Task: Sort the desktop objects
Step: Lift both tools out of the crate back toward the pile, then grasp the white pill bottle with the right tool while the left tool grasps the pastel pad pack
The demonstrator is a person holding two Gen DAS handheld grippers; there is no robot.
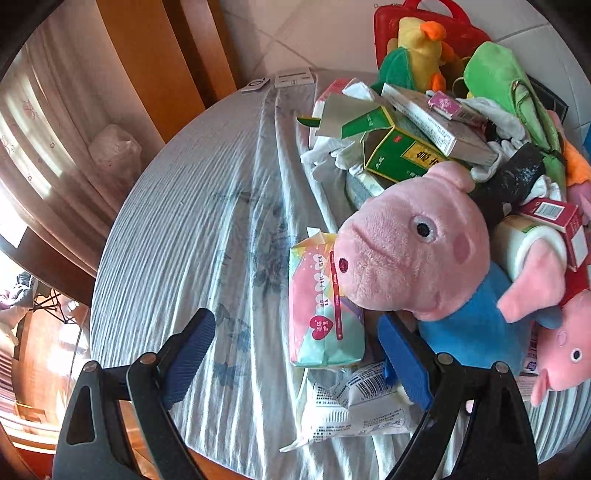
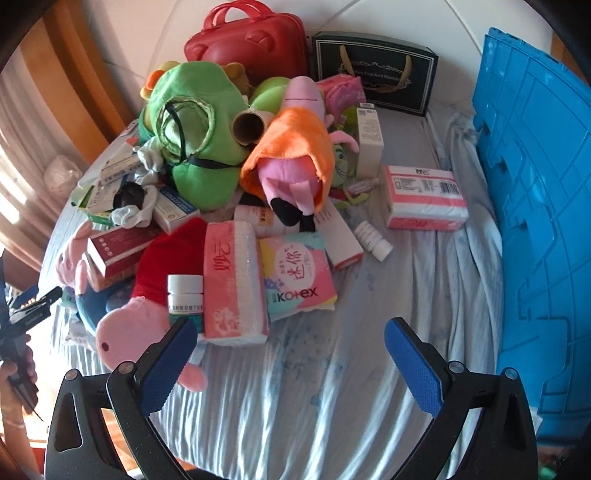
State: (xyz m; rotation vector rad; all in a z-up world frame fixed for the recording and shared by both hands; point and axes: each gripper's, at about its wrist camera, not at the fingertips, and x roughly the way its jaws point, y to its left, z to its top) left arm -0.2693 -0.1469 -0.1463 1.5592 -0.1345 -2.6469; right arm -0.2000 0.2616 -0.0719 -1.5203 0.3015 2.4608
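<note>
Nearest the left wrist camera, left gripper hangs over a cloth-covered table, jaws spread wide, nothing between the pads. Right finger sits beside a white barcode packet; contact unclear. Just beyond: pastel tissue pack, then a pink pig plush in blue lying on the heap. Farther back: green boxes, yellow duck plush, red case.

Right wrist view: right gripper also wide apart, empty, over bare cloth. Left finger overlaps a second pink pig plush. Past the fingertips: white-capped bottle, pink tissue brick, Kotex pack. Mid-heap: green plush, orange-hooded pig plush, pink-white pack to the right. Blue crate stands at the right edge. Dark gift box sits at the far end.
</note>
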